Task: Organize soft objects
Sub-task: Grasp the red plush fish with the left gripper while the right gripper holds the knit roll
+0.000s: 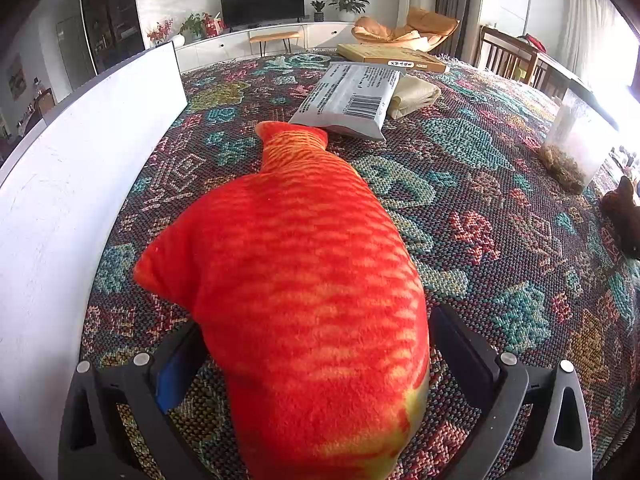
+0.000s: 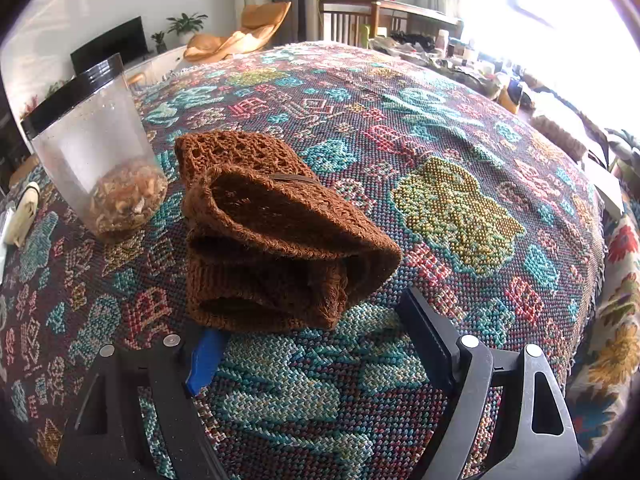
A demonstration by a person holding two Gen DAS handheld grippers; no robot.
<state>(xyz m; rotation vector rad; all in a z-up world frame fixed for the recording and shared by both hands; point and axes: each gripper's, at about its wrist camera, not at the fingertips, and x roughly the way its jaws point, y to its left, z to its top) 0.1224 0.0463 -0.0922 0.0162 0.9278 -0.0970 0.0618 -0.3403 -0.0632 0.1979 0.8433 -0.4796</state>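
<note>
A patterned woven cloth covered the whole counter and gave both tools a soft, level working surface. A white board stood on edge along the left side, close beside the red plush fish, so room to swing that way looked tight; to the right the cloth ran bare toward the far edge.

The fish, the largest of the soft things, lay lengthwise on the cloth with its tail pointing away, almost touching a grey printed packet. The left tool straddled the fish's near end, its fingers spread wide with a gap on the left side and the right finger close against the plush; it seemed placed to close on the thick body, but it had not yet gripped.

The brown knitted piece sat folded in a loose heap near the middle of the right wrist view, just beside a clear jar with a black lid. The right tool stood wide open just short of it, holding nothing, its left finger nearly under the knit's near edge. The jar would likely be the thing to avoid when lifting; open cloth lay to the right.

Smaller items, a folded cream cloth and a flat yellow box, lay beyond the packet.
</note>
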